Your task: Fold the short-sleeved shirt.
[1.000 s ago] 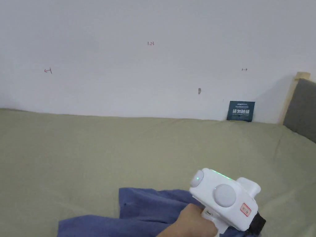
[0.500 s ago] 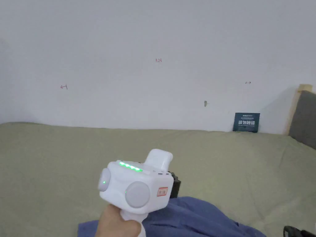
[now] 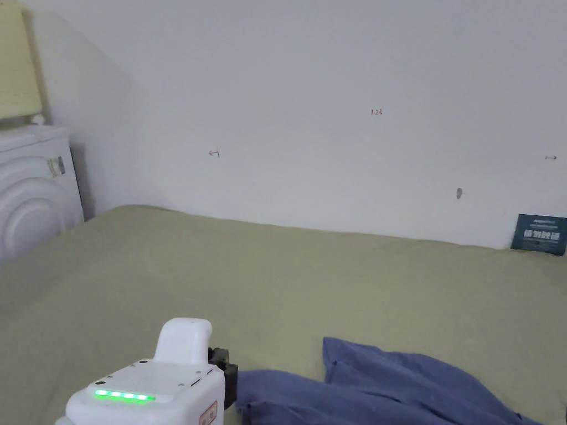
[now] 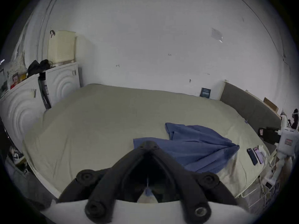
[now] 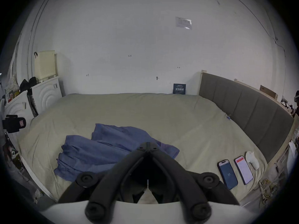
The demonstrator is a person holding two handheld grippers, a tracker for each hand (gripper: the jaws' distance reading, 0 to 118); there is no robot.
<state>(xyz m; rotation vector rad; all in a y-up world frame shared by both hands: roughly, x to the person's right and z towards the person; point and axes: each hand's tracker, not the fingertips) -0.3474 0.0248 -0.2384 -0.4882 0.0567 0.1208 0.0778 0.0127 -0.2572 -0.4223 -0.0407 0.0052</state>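
Our left gripper (image 4: 148, 144) has its jaws pressed together, tips meeting with nothing between them, and it hangs above the bed (image 4: 100, 119) just at the near-left edge of the shirt (image 4: 191, 148) without touching the cloth. Our right gripper (image 5: 148, 144) is likewise closed tight, tip against tip and empty, poised over the near edge of the shirt as its own camera sees it. In the head view the left gripper's white body with its green light strip sits at about 7 o'clock, its dark jaw end just beside the shirt's left edge. The shirt, blue and rumpled, lies unfolded in loose ridges on the olive bed cover, toward the near side of the bed; in the head view it is at 5 o'clock. At 4 o'clock in the right gripper view two phones (image 5: 227, 174) lie side by side on the cover near the bed's corner, with a small white bundle (image 5: 252, 159) just beyond them. The grey headboard (image 5: 242, 108) runs along at 3 o'clock, and white cabinets (image 5: 47, 93) stand at 9 o'clock against the wall (image 5: 129, 33).
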